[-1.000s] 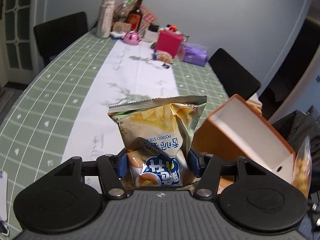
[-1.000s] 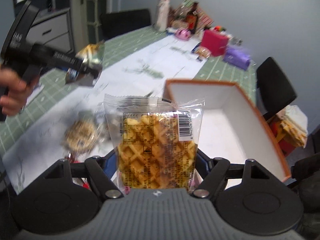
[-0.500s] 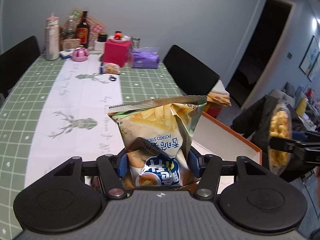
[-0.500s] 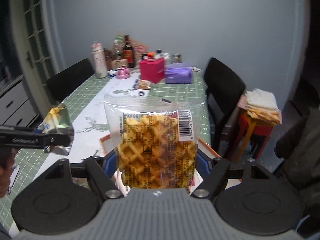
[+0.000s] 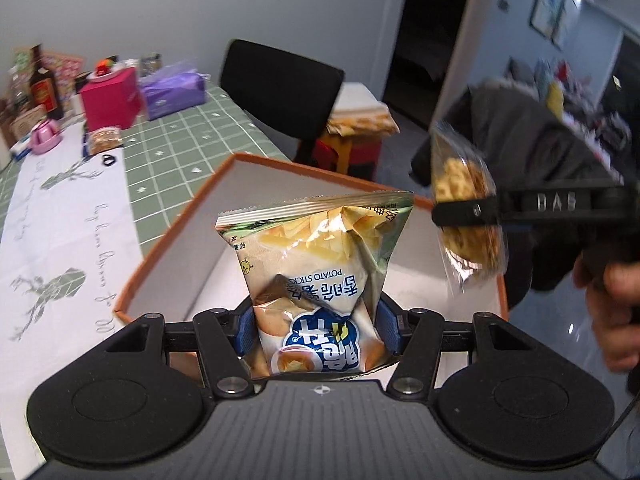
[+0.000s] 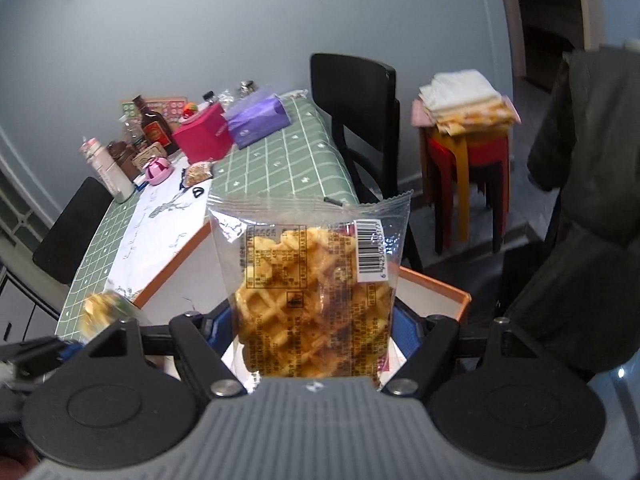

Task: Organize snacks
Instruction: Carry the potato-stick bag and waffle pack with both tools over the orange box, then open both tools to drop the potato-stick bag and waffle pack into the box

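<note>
1. Left view: we have swung from facing the far table to hanging over the box (image 5: 180, 216). The left gripper (image 5: 316, 332), jaws clamped on the chips (image 5: 320, 264), looks ready to drop them. Box floor beneath is hidden.
2. Right view: the right gripper (image 6: 314, 332) stays clamped on the waffle (image 6: 312, 292), box (image 6: 436, 292) now just ahead; its inside is mostly blocked.

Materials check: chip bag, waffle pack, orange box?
Chip bag: likely metallised foil film, glossy, sharp creases and glints.
Waffle pack: clear thin plastic film, waffle visible through it.
Orange box: probably rigid cardboard, matte white inside, thin orange edges.
</note>
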`<state>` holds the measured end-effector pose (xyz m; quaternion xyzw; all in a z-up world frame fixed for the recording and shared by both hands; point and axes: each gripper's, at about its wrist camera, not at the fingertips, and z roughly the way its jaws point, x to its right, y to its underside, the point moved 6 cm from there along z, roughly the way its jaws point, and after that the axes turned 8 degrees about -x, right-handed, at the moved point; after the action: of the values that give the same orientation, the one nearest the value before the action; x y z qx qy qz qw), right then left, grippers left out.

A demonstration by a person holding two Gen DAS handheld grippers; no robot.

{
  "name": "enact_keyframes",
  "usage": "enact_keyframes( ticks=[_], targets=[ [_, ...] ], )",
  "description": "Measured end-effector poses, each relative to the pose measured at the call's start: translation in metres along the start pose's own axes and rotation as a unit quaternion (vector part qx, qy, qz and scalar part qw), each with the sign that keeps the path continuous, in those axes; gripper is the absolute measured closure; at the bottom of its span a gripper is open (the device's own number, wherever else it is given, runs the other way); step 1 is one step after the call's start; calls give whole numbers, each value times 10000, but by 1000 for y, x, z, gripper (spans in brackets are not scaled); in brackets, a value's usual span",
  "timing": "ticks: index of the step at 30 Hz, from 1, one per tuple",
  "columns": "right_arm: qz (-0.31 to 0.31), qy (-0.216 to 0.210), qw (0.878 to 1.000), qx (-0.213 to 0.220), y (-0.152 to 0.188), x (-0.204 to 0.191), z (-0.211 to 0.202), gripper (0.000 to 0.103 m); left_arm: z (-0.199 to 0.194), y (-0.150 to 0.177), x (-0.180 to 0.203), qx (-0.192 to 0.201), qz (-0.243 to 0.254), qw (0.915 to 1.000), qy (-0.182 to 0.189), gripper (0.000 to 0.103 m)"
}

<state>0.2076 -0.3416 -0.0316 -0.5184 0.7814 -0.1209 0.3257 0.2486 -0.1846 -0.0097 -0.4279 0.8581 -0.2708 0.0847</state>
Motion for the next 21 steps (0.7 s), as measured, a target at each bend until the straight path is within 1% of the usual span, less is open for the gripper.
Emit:
enact_keyframes(
  ticks=[3, 6, 8, 10, 13, 16, 21],
  targets=[
    [-50, 73, 9999, -114, 0, 1, 9, 29, 16, 1, 13, -266, 330, 9991, 79, 36],
    [-256, 156, 9992, -256, 0, -3, 20, 29, 29, 5, 25, -590, 656, 9960, 129, 36],
    [-440, 285, 9980, -339, -1, -7, 26, 29, 38, 10, 34, -774, 924, 9926, 109, 36],
    [-647, 512, 9957, -423, 0, -7, 33, 29, 46, 13, 38, -913, 1072, 9900, 71, 36],
    [-870, 729, 9921, -539, 1, -6, 42, 29, 57, 14, 38, -1132, 1049, 9878, 189, 36],
    [-1074, 796, 9883, -731, 5, -5, 50, 29, 68, 14, 38, -1390, 1061, 9842, 278, 36],
    [-1315, 907, 9818, -1026, 10, -5, 60, 29, 82, 15, 39, -1742, 1194, 9770, 287, 36]
  ],
)
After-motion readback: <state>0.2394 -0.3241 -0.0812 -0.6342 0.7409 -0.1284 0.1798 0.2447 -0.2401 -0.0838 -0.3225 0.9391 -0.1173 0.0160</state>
